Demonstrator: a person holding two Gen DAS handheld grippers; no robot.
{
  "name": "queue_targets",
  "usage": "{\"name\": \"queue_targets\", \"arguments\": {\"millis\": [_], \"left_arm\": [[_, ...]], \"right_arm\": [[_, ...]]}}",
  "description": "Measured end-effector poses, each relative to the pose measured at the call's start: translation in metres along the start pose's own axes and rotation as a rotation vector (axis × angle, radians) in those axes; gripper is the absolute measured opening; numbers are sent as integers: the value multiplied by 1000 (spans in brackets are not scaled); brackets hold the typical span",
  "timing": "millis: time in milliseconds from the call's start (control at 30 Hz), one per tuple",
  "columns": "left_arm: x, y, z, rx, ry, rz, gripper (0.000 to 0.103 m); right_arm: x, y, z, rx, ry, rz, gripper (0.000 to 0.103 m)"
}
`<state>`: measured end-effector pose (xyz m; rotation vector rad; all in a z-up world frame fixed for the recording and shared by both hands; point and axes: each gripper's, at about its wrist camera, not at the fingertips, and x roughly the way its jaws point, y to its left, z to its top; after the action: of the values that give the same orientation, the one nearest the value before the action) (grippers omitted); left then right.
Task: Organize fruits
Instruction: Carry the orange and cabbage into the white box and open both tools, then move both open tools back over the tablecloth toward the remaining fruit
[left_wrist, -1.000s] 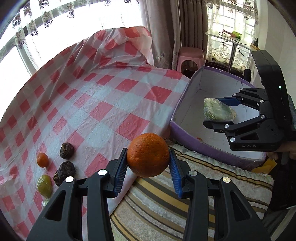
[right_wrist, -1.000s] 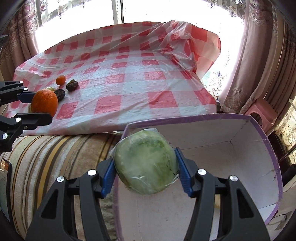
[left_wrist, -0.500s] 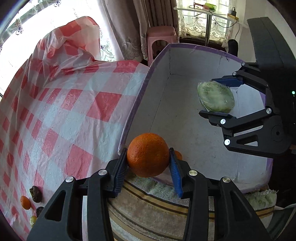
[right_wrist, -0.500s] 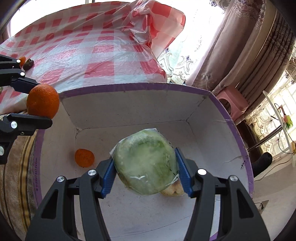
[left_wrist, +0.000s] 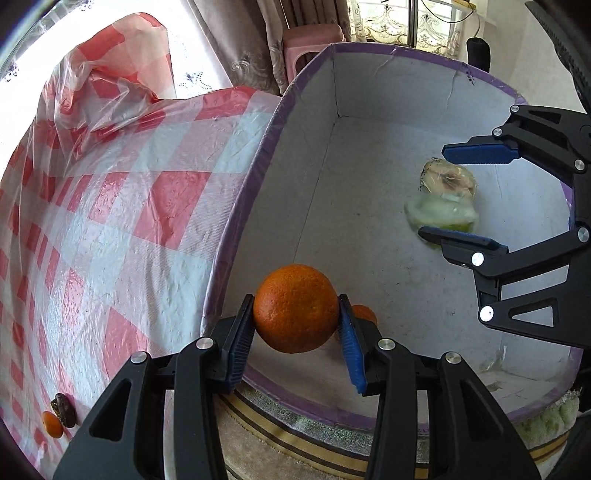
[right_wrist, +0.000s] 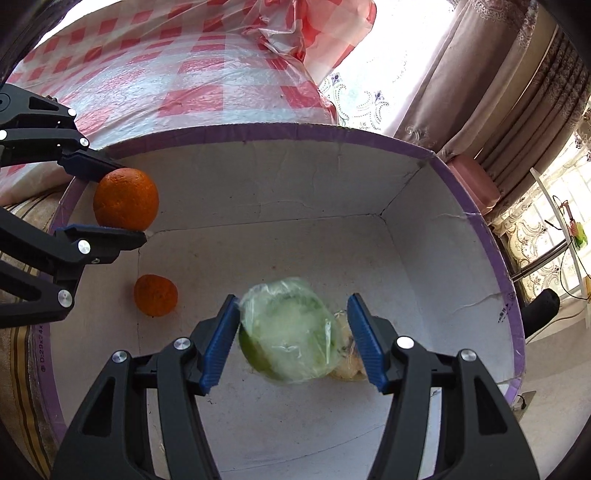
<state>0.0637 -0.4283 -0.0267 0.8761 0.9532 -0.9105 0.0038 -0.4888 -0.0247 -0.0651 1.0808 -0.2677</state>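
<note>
Now that the right hand-held gripper (right_wrist: 293, 341) has let go, the wrapped melon (right_wrist: 290, 330) drops into the box (right_wrist: 495, 251); the left hand-held gripper (left_wrist: 297, 330), at 9 o'clock, still grasps the orange (left_wrist: 295, 308).

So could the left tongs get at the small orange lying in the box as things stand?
Probably not yet: the left tongs are shut on a big orange, so they are full. The small orange lies uncovered on the floor of the box.
</note>
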Motion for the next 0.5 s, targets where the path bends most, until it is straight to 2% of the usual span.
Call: {"name": "queue_targets", "arguments": {"millis": [33, 167, 300, 400, 500], "left_arm": [[0, 0, 0, 0, -1, 2, 44], [-3, 0, -1, -7, -9, 0, 48], [-11, 2, -2, -7, -36, -8, 64], [-19, 5, -3, -4, -59, -15, 65], [-29, 11, -6, -12, -86, -17, 65]], "right_arm": [[0, -1, 0, 2, -1, 0, 66], [-1, -1, 0, 5, 1, 12, 68], [-4, -3, 1, 15, -15, 22, 81], [-8, -4, 3, 18, -22, 30, 83], [-17, -6, 6, 29, -45, 45, 88]]}}
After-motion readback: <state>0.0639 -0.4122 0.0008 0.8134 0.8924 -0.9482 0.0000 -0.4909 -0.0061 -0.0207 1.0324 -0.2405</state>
